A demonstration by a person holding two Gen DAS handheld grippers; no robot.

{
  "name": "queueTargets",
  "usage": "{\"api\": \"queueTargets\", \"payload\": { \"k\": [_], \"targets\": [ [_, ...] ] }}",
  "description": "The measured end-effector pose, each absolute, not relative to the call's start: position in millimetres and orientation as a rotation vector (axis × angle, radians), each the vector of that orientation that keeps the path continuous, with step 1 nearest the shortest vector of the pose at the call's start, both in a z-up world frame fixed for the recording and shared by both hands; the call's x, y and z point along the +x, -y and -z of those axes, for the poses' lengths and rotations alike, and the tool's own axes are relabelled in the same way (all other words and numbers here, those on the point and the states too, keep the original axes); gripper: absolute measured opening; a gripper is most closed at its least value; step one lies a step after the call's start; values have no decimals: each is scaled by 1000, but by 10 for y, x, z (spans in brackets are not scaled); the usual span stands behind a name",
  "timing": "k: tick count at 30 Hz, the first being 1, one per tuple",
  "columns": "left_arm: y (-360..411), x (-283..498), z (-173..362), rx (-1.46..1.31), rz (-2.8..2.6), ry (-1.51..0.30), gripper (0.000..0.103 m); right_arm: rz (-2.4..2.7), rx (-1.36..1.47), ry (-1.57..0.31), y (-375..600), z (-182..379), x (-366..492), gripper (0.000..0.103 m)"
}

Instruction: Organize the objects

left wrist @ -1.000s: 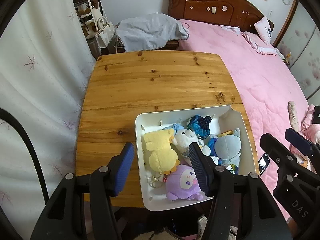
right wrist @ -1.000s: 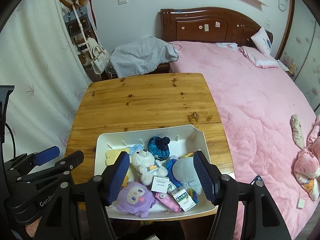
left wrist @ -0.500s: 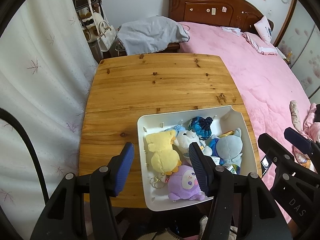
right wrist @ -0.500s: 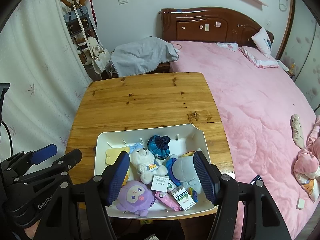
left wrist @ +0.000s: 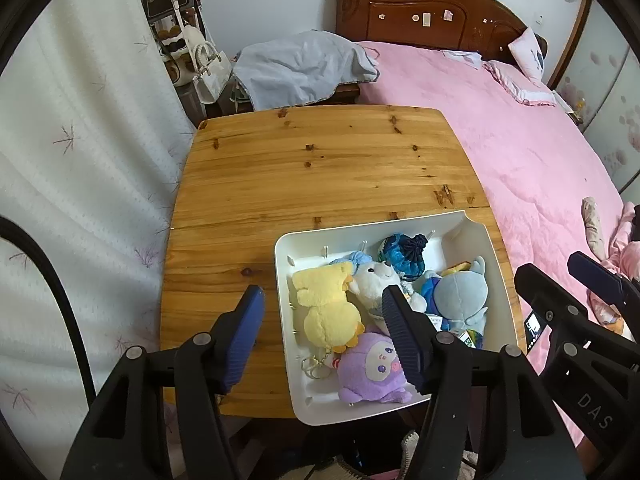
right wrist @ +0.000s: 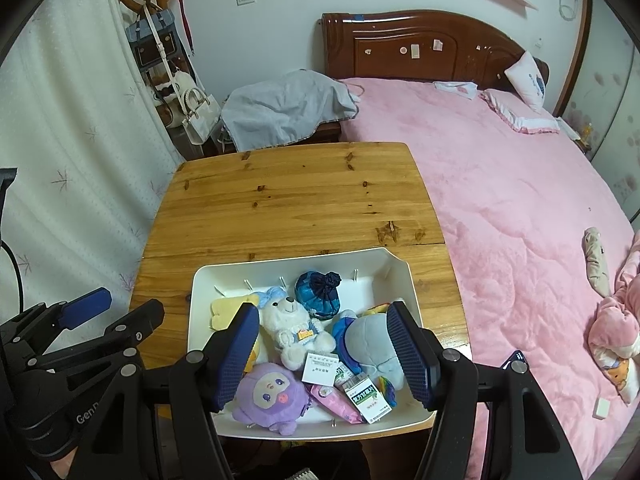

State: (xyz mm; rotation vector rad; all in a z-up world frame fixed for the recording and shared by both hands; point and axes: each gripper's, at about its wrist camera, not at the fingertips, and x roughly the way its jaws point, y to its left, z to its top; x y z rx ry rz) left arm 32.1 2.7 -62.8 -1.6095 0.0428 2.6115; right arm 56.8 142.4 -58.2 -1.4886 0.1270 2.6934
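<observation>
A white tray (right wrist: 400, 276) sits at the near right corner of a wooden table (right wrist: 288, 200), packed with soft toys. A yellow plush (left wrist: 326, 312) lies along the tray's left wall, a white bear (right wrist: 294, 330) beside it, a purple plush (right wrist: 268, 398) at the near edge and a grey-blue plush (right wrist: 370, 344) toward the right wall. A dark blue pouch (right wrist: 318, 294) lies by the far wall; 2 small boxes (right wrist: 366, 398) lie near the front. The left gripper (left wrist: 322, 332) and right gripper (right wrist: 324, 354) both hang above the tray, fingers spread apart, holding nothing. A pink bed (right wrist: 500, 200) flanks the table.
</observation>
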Motion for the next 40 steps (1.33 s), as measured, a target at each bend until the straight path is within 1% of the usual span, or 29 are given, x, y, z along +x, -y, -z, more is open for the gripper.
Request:
{"api": "queueTargets", "payload": {
  "k": [40],
  "targets": [
    [-94, 267, 729, -1637, -2594, -51, 65, -2684, -1525, -140, -1513, 693, 481, 67]
  ]
}}
